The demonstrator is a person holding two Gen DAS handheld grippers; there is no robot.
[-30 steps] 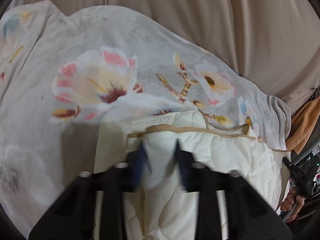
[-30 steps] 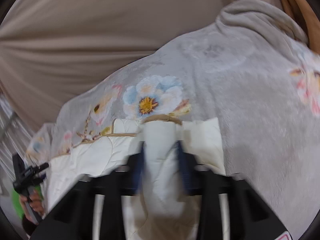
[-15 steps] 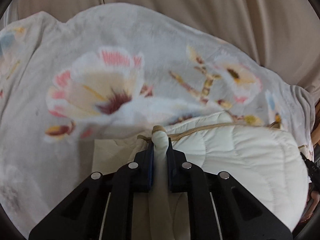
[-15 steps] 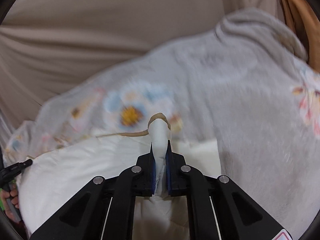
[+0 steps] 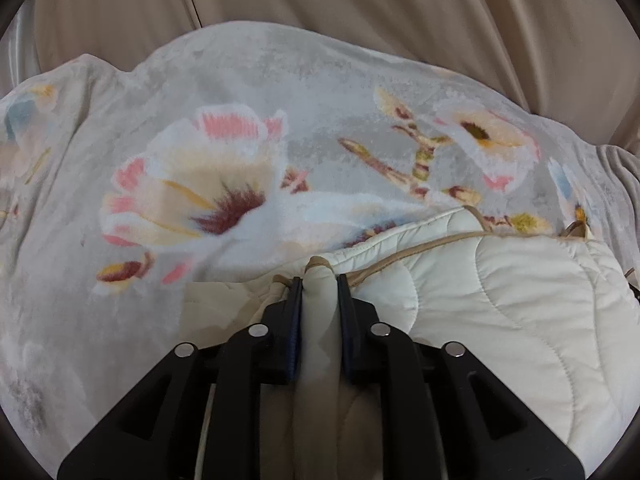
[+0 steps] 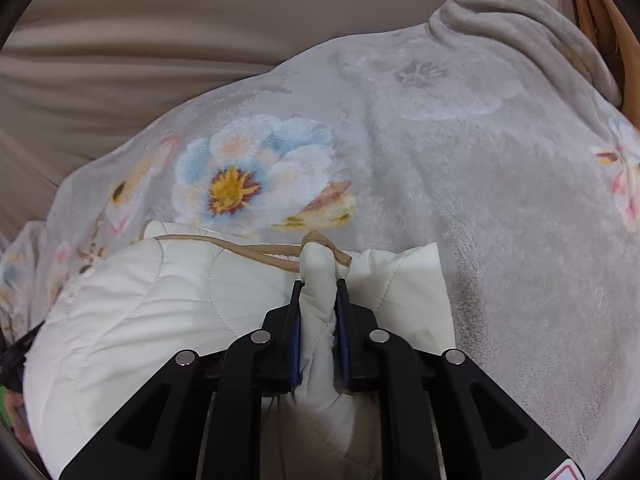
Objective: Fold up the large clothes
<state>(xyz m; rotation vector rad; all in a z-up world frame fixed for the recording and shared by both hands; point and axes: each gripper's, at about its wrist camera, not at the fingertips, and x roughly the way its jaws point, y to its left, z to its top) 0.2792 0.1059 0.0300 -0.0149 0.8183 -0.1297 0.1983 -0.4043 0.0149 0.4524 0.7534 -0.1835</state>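
A cream quilted garment [image 5: 500, 300] with tan piping lies on a grey floral blanket [image 5: 200, 152]. My left gripper [image 5: 319, 280] is shut on a pinched fold of the garment's tan-edged corner at its left end. My right gripper [image 6: 318, 284] is shut on a fold of the same garment [image 6: 160, 292] at its right end, with the tan piping looped just above the fingertips. The garment bulges between the two grippers. The part under each gripper is hidden.
The grey floral blanket [image 6: 480, 160] covers the surface and ends at beige draped fabric [image 5: 360, 12] behind. Orange-brown cloth [image 6: 600, 12] shows at the far right of the right wrist view.
Both grippers have closed on the garment's corners; a second ago the jaws stood apart around the fabric. The garment has bunched up and both views have shifted a little forward over the blanket.
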